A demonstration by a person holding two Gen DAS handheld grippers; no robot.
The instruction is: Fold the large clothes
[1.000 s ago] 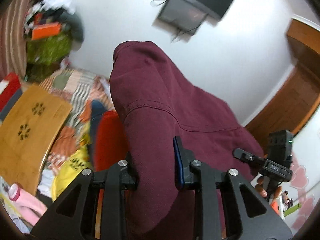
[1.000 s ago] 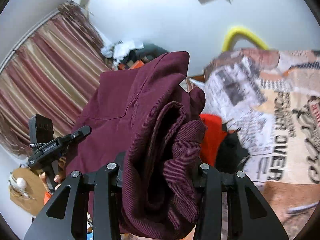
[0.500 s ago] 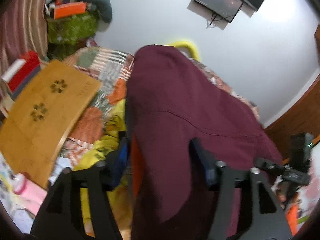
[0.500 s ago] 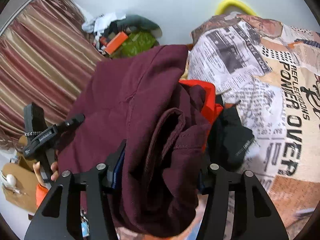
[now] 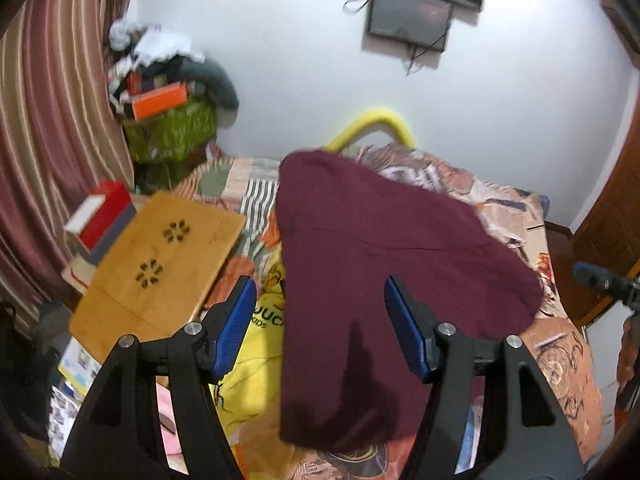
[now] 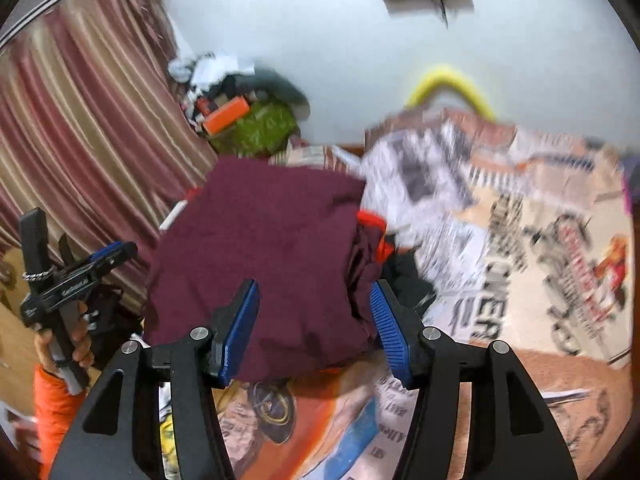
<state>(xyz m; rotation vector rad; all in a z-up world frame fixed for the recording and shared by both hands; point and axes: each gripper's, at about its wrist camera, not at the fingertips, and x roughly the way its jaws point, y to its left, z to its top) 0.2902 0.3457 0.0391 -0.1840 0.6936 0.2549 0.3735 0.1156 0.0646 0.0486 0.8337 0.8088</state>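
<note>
Now, left wrist view: your left gripper (image 5: 320,324) has its jaws spread wide, blue pads (image 5: 236,326) clear of any cloth, nothing held. The maroon garment (image 5: 384,272) lies flat on the bed, its lower part showing between the two fingers without touching either pad. It spreads toward the head of the bed, folded edge on its left side. A yellow garment (image 5: 260,344) lies beside and partly under it on the left. The bedspread (image 5: 560,364) is patterned orange and beige. A wooden lap table (image 5: 160,268) sits left of the garment, with a red box (image 5: 100,216) beyond it by the striped curtain (image 5: 52,128). A green bag (image 5: 172,132) piled with clutter stands in the corner. A yellow bed rail (image 5: 376,124) curves at the head of the bed. Your right gripper (image 5: 600,280) pokes in at the right edge.

Right wrist view: your right gripper (image 6: 314,330) is also wide open, pads off the fabric, holding nothing. The maroon garment (image 6: 264,264) sits in a folded heap in front of the fingers on the newspaper-print bedspread (image 6: 500,272). An orange-red cloth (image 6: 372,224) and a black cloth (image 6: 408,280) peek out at its right edge. Your left gripper (image 6: 100,260) shows at the left, in your hand (image 6: 68,348), apart from the garment; this view is blurred.
</note>
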